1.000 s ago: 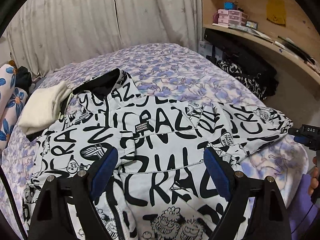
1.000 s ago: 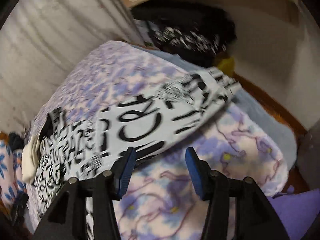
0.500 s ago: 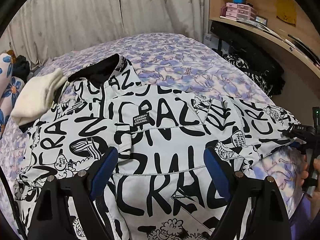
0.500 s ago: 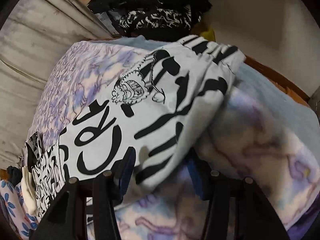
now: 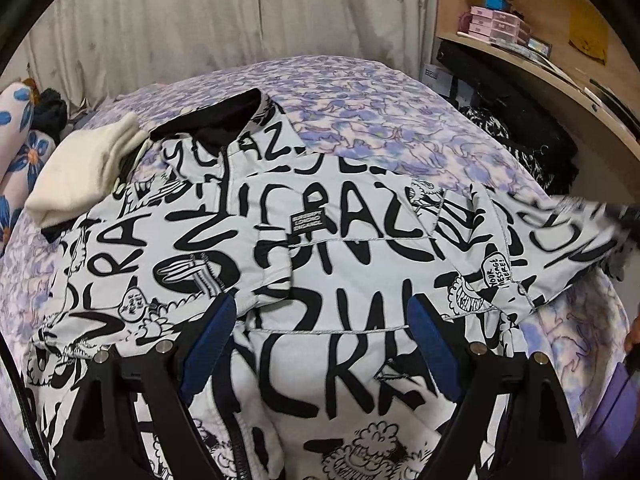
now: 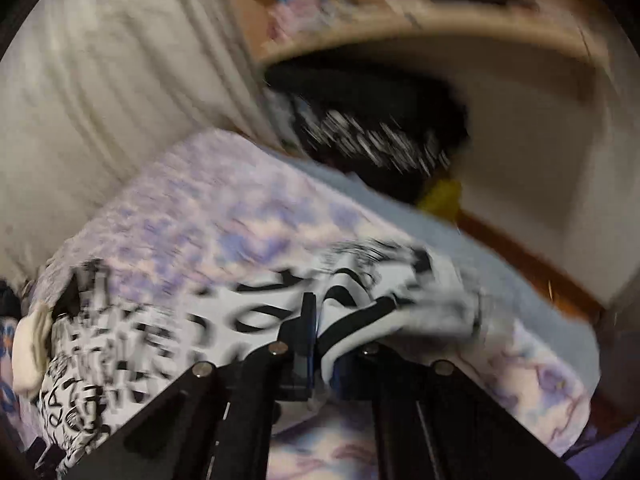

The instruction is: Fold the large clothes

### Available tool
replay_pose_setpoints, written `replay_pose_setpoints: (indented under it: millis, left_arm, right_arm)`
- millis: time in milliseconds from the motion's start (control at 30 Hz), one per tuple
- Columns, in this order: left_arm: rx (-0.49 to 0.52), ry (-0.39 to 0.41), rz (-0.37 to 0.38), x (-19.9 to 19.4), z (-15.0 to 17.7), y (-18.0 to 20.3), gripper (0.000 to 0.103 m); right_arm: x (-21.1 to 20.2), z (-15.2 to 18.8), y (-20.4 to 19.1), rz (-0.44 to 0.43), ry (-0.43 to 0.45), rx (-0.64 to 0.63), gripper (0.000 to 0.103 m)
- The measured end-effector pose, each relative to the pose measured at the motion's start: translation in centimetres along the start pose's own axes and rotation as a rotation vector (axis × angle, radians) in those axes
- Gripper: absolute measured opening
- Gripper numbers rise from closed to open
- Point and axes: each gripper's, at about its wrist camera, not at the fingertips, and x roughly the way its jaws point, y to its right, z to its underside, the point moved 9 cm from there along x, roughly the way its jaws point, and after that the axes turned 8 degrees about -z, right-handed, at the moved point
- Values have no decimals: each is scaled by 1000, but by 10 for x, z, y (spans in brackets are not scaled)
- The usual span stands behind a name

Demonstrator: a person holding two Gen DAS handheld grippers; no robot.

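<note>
Comparing the present views with those of a second earlier, one change is recorded: the jaws of the right gripper (image 6: 320, 336) have just been closing and are now pinched tight on the sleeve (image 6: 360, 300) of the printed jacket (image 5: 320, 264), a fold of white-and-black cloth being seen between the pads; half a second earlier the same sleeve lay loose between parted jaws. In the left wrist view the sleeve end is blurred and appears raised off the bedspread (image 5: 360, 120) at the right edge of the bed. It is judged that the grasp is made and the sleeve fold is starting. The left gripper (image 5: 320, 336) is held wide open above the jacket's lower front, nothing being gripped; contact with the cloth cannot be told. The jacket is spread face up across the near half of the bed, its black collar (image 5: 212, 120) toward the curtain (image 5: 200, 20). Counted: one jacket, two grippers, one cream garment (image 5: 80, 168) partly over the jacket's left shoulder, one flowered cushion (image 5: 20, 132) at the left edge, one dark clothes heap (image 5: 520, 140) beneath the shelves (image 5: 540, 72).
</note>
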Motion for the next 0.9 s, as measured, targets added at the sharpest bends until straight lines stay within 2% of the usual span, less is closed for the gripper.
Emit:
replay_pose_setpoints:
  millis: [100, 200, 367, 400, 433, 467, 500, 533, 667, 733, 900]
  left_arm:
    - [-20, -2, -5, -3, 4, -16, 86]
    - [-36, 3, -29, -5, 7, -36, 86]
    - [-92, -6, -73, -5, 17, -81, 86]
    - [-100, -11, -79, -3, 20, -87, 86]
    - [-114, -23, -89, 0, 24, -98, 86]
    - [-128, -37, -95, 3, 28, -107, 86]
    - [-137, -45, -96, 5, 31, -113, 86]
    - [-150, -56, -96, 8, 35, -121, 86]
    - [-179, -81, -83, 18, 47, -141, 86]
    - [-192, -91, -64, 23, 50, -145, 86]
    - [-213, -107, 32, 31, 51, -137, 86]
  right_arm:
    - [-23, -11, -76, -131, 56, -128, 6]
    - [-34, 0, -154, -273, 45, -255, 6]
    - [-28, 56, -259, -448, -44, -449, 8]
    - [-26, 69, -270, -461, -68, -473, 10]
    - [-16, 90, -285, -477, -123, -506, 20]
    - [-8, 105, -294, -486, -164, -524, 29]
    - [0, 121, -300, -495, -207, -539, 50]
    - [9, 142, -305, -502, -253, -552, 60]
    - [31, 194, -303, -493, -396, -541, 60]
    - [33, 206, -292, -502, -439, -497, 60]
    - [22, 205, -268, -490, -439, -409, 60]
